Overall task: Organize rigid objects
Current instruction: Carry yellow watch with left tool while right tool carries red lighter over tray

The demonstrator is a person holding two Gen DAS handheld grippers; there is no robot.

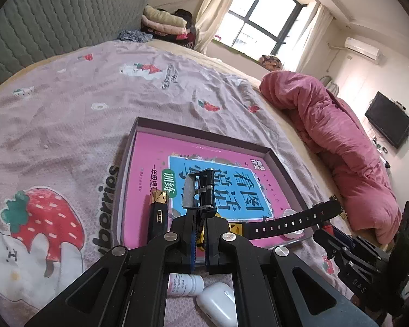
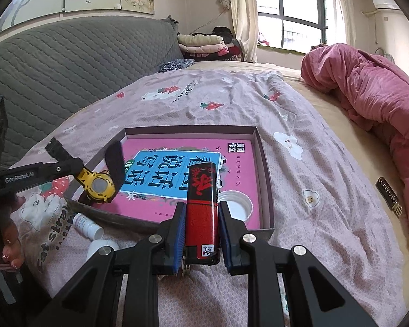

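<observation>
Right wrist view first: our right tool [image 2: 200,229] is clamped on a red and black lighter [image 2: 201,204], held upright between the blue pads above the near edge of the shallow box [image 2: 265,174]. That box lies on the bed [image 2: 327,190], near its front edge, with a pink book [image 2: 240,169] flat inside and a white lid [image 2: 238,203] in its near right corner. Our left tool [image 2: 77,170] has its jaws together on a yellow watch [image 2: 99,186], gripping the strap over the box's left edge. On the bedspread by the box's near left corner lie a small white bottle [image 2: 87,224] and a white earbud case [image 1: 218,303].
</observation>
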